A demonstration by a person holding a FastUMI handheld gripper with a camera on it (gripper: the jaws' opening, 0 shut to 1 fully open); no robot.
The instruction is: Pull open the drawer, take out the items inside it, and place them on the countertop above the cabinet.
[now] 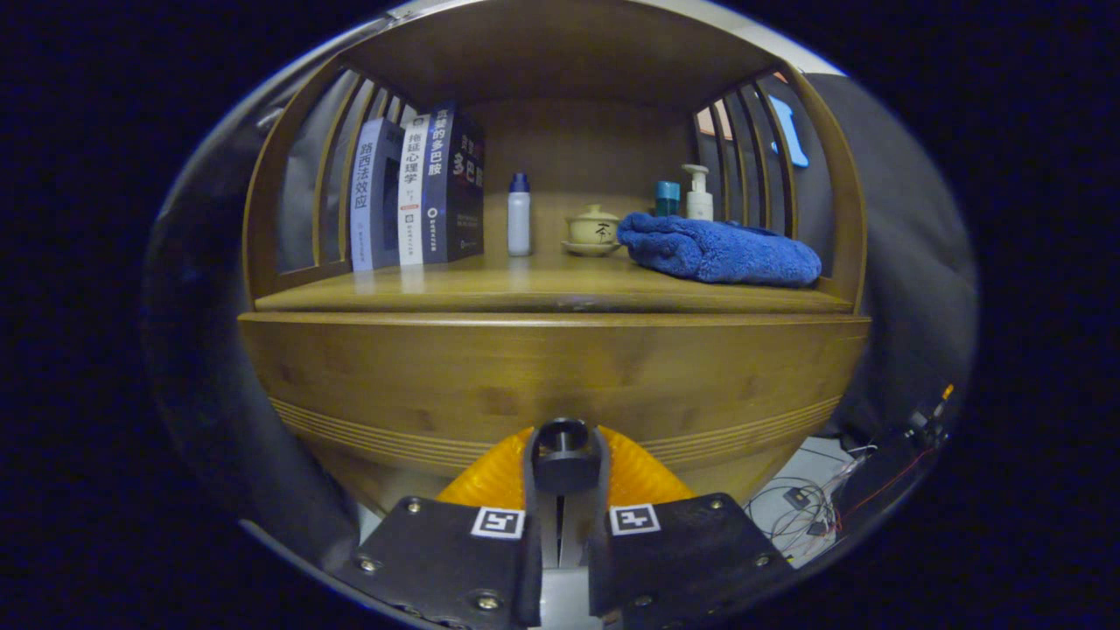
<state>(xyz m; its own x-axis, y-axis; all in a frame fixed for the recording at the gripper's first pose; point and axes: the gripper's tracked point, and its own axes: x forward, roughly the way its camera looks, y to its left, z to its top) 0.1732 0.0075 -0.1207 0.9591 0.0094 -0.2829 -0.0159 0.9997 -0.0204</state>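
Drawer (560, 376) comes first for us: its wooden front fills the space just beyond the fingers, below the countertop (551, 293) of the cabinet, and it looks fully closed, with no gap at its top edge that we can see. Its dark round knob (561, 442) sits right between the fingertips of our gripper (562, 464). The jaws are drawn in close around the knob and appear to press it from both sides, so we judge we have hold of it.

What the coming move turns on is direction: the drawer front faces us squarely, its long axis running side to side, and the knob lies dead ahead on the fingers' line. So the pull, as we judge it, should run straight back along the fingers.

Up on the countertop stand books (416, 197), a small bottle (519, 214), a lidded cup (592, 229) and a folded blue towel (722, 249), with bare wood in front.
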